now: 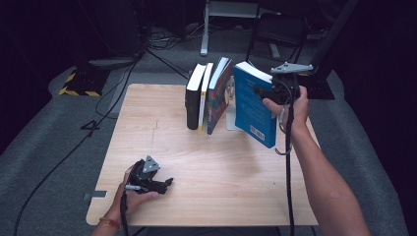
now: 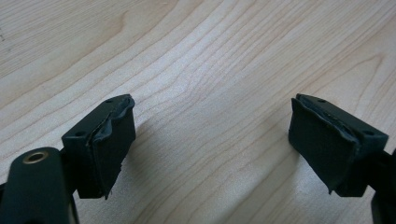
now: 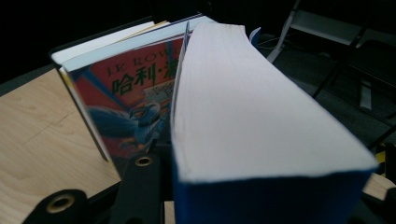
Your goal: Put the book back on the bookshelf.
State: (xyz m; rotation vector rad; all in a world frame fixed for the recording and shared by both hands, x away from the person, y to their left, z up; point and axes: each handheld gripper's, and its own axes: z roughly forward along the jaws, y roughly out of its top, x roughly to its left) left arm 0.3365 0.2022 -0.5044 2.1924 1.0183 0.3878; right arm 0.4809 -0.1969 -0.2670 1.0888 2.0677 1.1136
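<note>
Lettering on the red book reads from right gripper view.

The blue book hid the right gripper's pads in the right gripper view, and its lower part ran off the bottom edge. It covered most of the illustrated book behind it, whose title was partly hidden. In the high view, the person's forearms were cut off at the bottom edge, and the books' spine lettering was too small to read.
</note>
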